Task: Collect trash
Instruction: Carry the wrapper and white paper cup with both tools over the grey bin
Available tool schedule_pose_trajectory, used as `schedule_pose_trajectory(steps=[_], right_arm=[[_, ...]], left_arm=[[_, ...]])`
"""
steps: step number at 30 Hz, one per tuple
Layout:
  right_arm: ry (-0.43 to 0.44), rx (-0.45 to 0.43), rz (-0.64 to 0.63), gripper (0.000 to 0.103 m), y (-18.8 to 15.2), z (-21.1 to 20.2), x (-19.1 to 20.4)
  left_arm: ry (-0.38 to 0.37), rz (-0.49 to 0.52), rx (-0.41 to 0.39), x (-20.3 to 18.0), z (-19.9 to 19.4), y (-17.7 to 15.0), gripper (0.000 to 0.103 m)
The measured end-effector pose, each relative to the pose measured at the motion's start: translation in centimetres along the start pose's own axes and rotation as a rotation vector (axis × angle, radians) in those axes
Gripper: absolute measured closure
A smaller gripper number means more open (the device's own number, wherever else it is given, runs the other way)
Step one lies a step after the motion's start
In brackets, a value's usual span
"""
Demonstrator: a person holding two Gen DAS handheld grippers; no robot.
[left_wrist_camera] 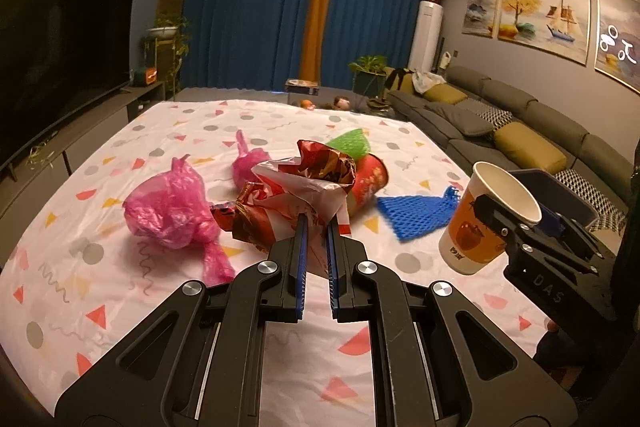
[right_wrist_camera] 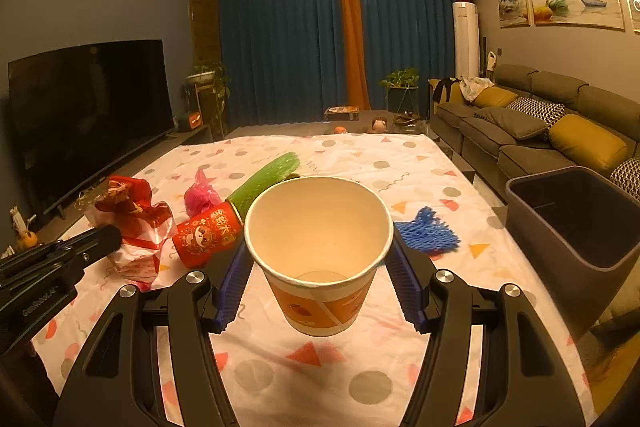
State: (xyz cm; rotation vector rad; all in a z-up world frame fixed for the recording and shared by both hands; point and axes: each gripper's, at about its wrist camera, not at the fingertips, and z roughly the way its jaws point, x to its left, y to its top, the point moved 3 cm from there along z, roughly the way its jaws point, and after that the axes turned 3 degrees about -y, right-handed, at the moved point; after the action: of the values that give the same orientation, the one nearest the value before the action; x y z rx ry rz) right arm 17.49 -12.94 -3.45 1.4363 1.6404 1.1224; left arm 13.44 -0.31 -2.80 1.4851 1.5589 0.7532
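Observation:
My left gripper (left_wrist_camera: 317,223) is shut on a crumpled red-and-white wrapper (left_wrist_camera: 298,195) and holds it just above the patterned cloth; the wrapper also shows in the right wrist view (right_wrist_camera: 134,235). My right gripper (right_wrist_camera: 318,247) is shut on an orange paper cup (right_wrist_camera: 318,259), upright and lifted off the table; the cup also shows in the left wrist view (left_wrist_camera: 486,219). On the cloth lie two pink plastic bags (left_wrist_camera: 172,211) (left_wrist_camera: 250,167), a red paper cup on its side (right_wrist_camera: 206,237), a green foam net (right_wrist_camera: 266,181) and a blue foam net (right_wrist_camera: 430,237).
A dark grey bin (right_wrist_camera: 576,223) stands at the table's right edge, beside a grey sofa (right_wrist_camera: 532,131). A television (right_wrist_camera: 88,107) is on the left. The patterned cloth (right_wrist_camera: 360,163) covers the table.

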Motion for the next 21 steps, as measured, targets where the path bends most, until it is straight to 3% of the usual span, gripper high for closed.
schedule_pose_trajectory(steps=[21], right_arm=[[-0.082, -0.044, 0.029, 0.041, 0.2, -2.9, -5.9]], left_arm=[[-0.073, 0.077, 0.01, -5.5, 1.9, 0.3, 0.095]])
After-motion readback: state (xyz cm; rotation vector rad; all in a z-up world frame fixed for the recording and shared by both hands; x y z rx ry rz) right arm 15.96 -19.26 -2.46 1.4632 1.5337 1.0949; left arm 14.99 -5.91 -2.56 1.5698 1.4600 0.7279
